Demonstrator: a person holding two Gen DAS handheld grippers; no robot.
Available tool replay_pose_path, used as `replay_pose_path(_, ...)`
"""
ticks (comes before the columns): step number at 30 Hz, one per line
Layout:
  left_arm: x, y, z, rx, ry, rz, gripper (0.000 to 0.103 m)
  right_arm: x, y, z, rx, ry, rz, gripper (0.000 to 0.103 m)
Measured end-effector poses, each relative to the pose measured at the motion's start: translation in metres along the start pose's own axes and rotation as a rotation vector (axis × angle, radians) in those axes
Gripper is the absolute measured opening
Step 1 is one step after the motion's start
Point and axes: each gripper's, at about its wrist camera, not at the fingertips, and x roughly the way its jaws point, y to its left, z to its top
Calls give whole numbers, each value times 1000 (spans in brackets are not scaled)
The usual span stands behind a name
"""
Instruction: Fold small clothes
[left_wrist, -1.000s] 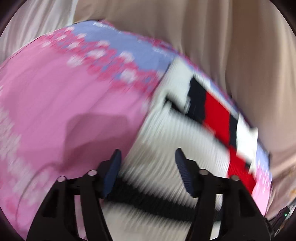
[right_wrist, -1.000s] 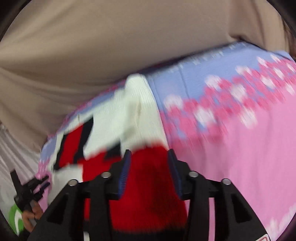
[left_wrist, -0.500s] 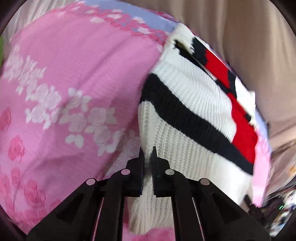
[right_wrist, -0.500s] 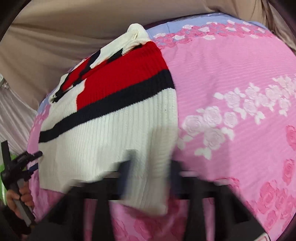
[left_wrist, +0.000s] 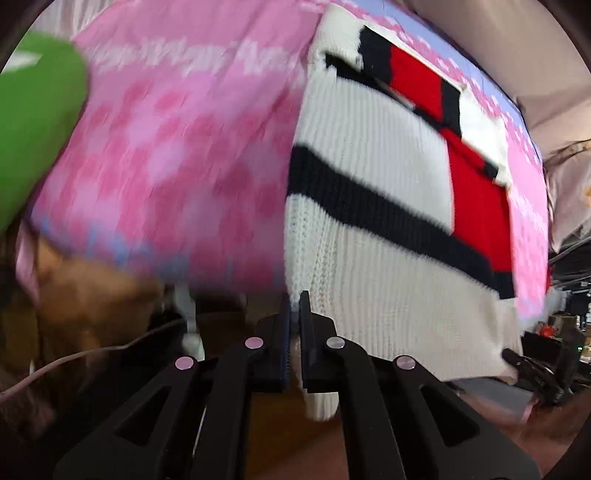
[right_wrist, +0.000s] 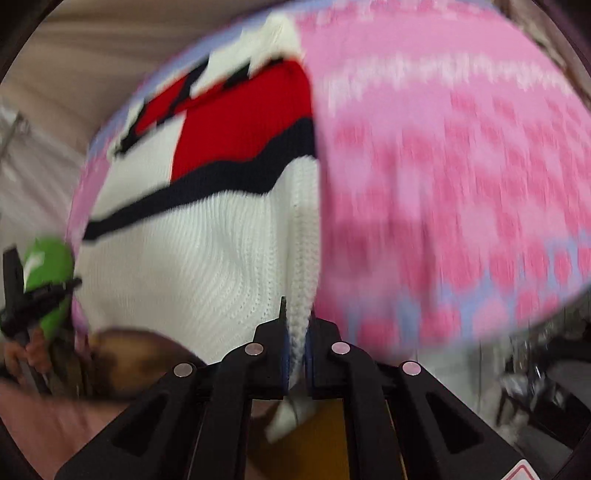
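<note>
- White ribbed knit sweater with a navy stripe and red blocks (left_wrist: 373, 206): lies spread on the bed, its hem end hanging past the near edge toward the cameras; collar end far away.
- Pink quilted bed cover with a rose print and lilac border (left_wrist: 177, 147): lies under the sweater; blurred in both views.
- Left gripper, black two-finger tool with blue pads (left_wrist: 294, 317): jaws drawn together; white knit shows in the narrow gap and hangs below, so it reads as clamped on the sweater's near left hem corner.
- Right gripper, same build (right_wrist: 296, 332): jaws pinched tight on a thick white roll of knit at the sweater's near right edge (right_wrist: 301, 258).
- Green rounded object with a white mark (left_wrist: 33, 122): sits at the frame edge of the left view; its nature cannot be told.
- Step in hand, as judged: both hem corners are gripped and the garment is being drawn or lifted at its near end, the opening of a fold.
- Next move, as judged: carry both corners together, level with each other, up over the body toward the collar, keeping the hem taut so the knit lands flat; release only once the edges align.
</note>
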Motion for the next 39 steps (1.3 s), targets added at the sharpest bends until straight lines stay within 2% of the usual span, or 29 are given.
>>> replay_pose_path(2, -22, 0, 10, -45, -56, -41, 3, -9, -2, -32, -52, 113, 24, 5)
replay_pose_path(3, -30, -2, 25, -73, -107, -74, 3, -22, -3, -40, -45, 134, 61, 5)
replay_pose_path(5, -42, -16, 71, -81, -236, -144, 3, -46, -3, -24, 0, 51, 145, 5)
replay_pose_path(7, -43, -32, 115, -77, -345, -165, 3, -73, -4, 25, 45, -145, 262, 6)
replay_pose_path(9, -33, -48, 166, -67, -446, -144, 3, -78, -9, 78, 80, -304, 333, 6)
replay_pose_path(10, -23, -55, 186, -69, -464, -142, 4, -75, -13, 98, 103, -348, 360, 6)
replay_pose_path(12, 8, -62, 227, -128, -471, -86, 4, -53, -24, 154, 173, -427, 391, 6)
replay_pose_path(13, 21, -64, 237, -141, -461, -83, 5, -35, -28, 182, 195, -438, 389, 6)
replay_pose_path(15, 51, -65, 260, -173, -436, 10, 10, -5, -33, 216, 233, -435, 327, 8)
replay_pose_path(17, 68, -60, 267, -186, -403, 67, 22, 25, -33, 247, 249, -396, 271, 15)
replay_pose_path(18, 67, -57, 264, -187, -417, 77, 28, 36, -35, 257, 271, -380, 232, 15)
replay_pose_path(19, 64, -54, 260, -181, -441, 77, 42, 38, -36, 260, 279, -390, 216, 16)
replay_pose_path(20, 56, -54, 253, -166, -470, 72, 52, 35, -36, 260, 284, -408, 209, 24)
replay_pose_path(21, 49, -53, 244, -137, -489, 51, 56, 30, -36, 257, 281, -436, 200, 31)
replay_pose_path(22, 42, -54, 236, -91, -508, 22, 65, 22, -34, 251, 269, -471, 189, 48)
replay_pose_path(23, 37, -56, 227, -54, -514, 11, 68, 15, -32, 243, 257, -498, 175, 58)
replay_pose_path(25, 37, -63, 210, 18, -475, 0, 68, 5, -25, 223, 209, -542, 145, 58)
replay_pose_path(26, 42, -67, 202, 56, -411, -25, 68, 5, -23, 218, 190, -535, 142, 58)
replay_pose_path(27, 49, -73, 195, 96, -335, -60, 68, 9, -19, 209, 167, -506, 133, 58)
replay_pose_path(28, 54, -77, 191, 120, -294, -87, 68, 14, -15, 204, 148, -476, 137, 56)
replay_pose_path(29, 62, -85, 187, 146, -249, -105, 67, 24, -9, 198, 118, -418, 154, 49)
replay_pose_path(31, 76, -104, 190, 186, -221, -115, 67, 43, 4, 194, 59, -332, 163, 43)
replay_pose_path(33, 85, -128, 215, 237, -270, -55, 66, 58, 18, 202, -30, -292, 108, 38)
replay_pose_path(34, 83, -139, 237, 246, -333, -5, 64, 62, 24, 211, -70, -285, 85, 32)
replay_pose_path(35, 78, -143, 254, 228, -390, 11, 64, 66, 29, 230, -100, -286, 61, 29)
replay_pose_path(36, 71, -141, 271, 183, -436, 5, 64, 63, 32, 253, -105, -313, 42, 29)
replay_pose_path(39, 41, -116, 309, -41, -530, -12, 66, 34, 27, 308, -20, -464, 53, 29)
